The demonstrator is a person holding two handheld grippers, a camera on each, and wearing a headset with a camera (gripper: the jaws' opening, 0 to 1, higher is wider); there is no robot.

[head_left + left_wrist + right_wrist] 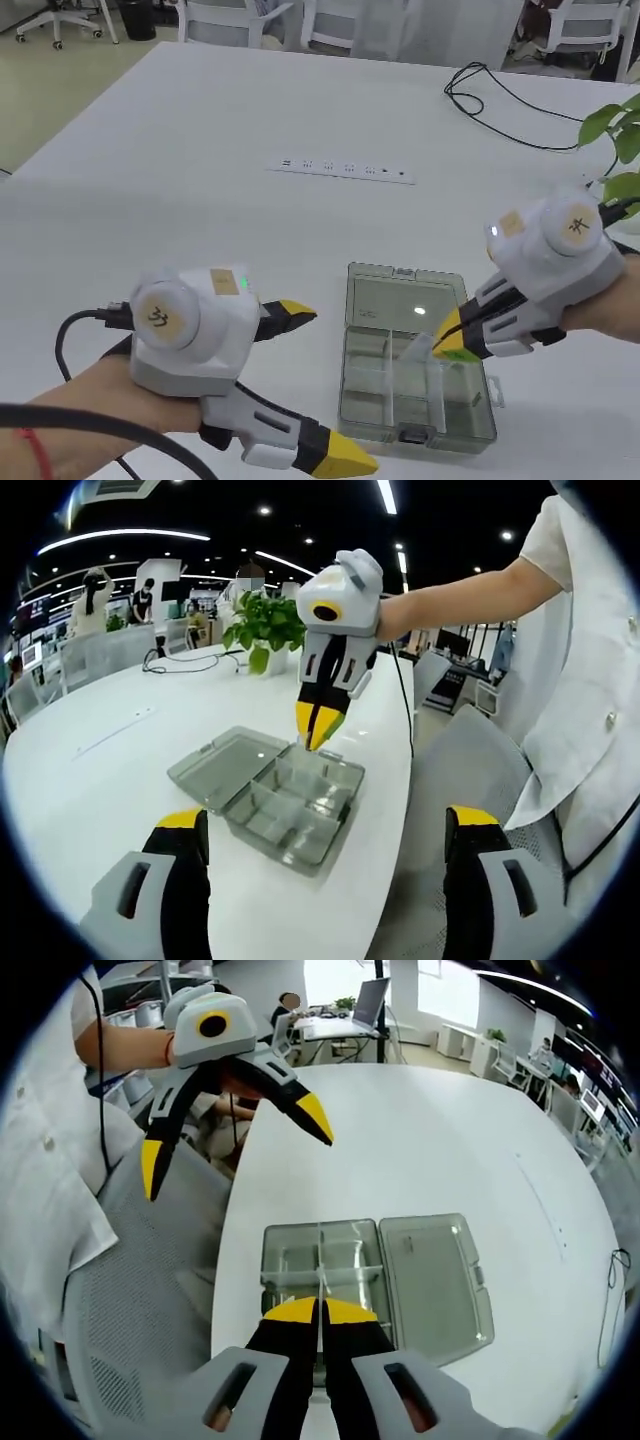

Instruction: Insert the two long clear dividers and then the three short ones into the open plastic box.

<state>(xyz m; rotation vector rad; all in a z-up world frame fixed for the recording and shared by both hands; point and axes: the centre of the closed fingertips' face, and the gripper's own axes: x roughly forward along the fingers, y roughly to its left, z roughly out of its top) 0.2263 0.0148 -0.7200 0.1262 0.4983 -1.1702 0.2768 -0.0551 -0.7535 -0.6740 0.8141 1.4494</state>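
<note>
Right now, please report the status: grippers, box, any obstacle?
Left gripper open, empty, beside open plastic box. Right gripper shut on clear divider, just over the box. Nothing in the way seen.

— How many claws?
— Two: a left claw (pixel 330 386) at lower left and a right claw (pixel 448 336) at the right.
— Boxes?
— One box (pixel 400 300), low in the centre, on one white counter (pixel 200 150).
— Dividers?
— One divider (pixel 420 348) I can count for sure. Those inside the box blur together.
— What else?
— One power strip (pixel 340 168) at mid-frame, one black cable (pixel 500 100) at upper right, and one potted plant (pixel 620 140) at the right edge.
</note>
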